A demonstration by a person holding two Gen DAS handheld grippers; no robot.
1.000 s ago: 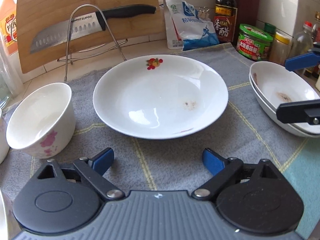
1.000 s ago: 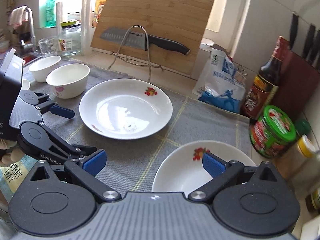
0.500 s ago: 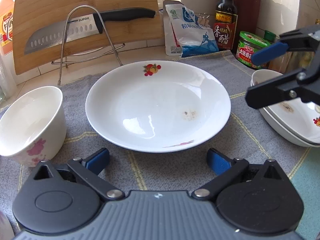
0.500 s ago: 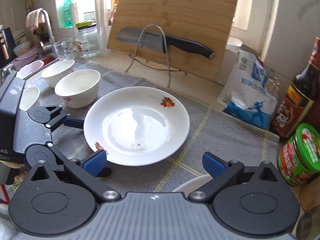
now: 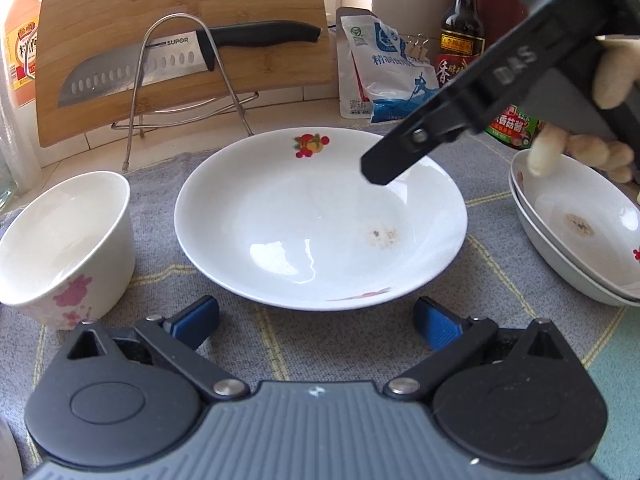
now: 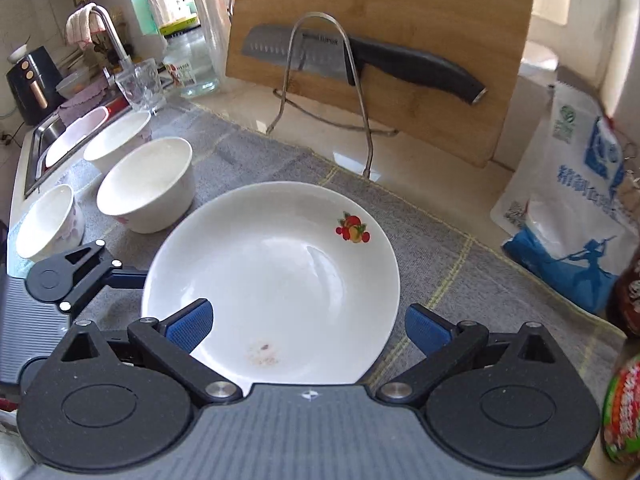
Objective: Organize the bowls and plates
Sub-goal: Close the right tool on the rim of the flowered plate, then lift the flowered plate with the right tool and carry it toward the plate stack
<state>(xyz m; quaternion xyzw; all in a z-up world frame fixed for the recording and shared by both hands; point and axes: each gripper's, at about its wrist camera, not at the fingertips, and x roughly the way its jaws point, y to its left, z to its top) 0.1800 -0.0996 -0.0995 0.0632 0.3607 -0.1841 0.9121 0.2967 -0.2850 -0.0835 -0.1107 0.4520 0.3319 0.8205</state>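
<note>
The plate is white, shallow and glossy, with a fruit print on its rim and a brownish smudge inside. It lies on the grey cloth between both hand-held grippers, left and right, each spread wide and empty.

From where I'm driving this, the back of the counter is pretty cluttered. There's a wooden cutting board leaning upright with a big knife resting across a wire rack in front of it. To the right I see a white-and-blue bag, a dark sauce bottle and a red-labelled jar. A grey checked cloth covers the counter, and off left there's a faucet and a drinking glass.
</note>
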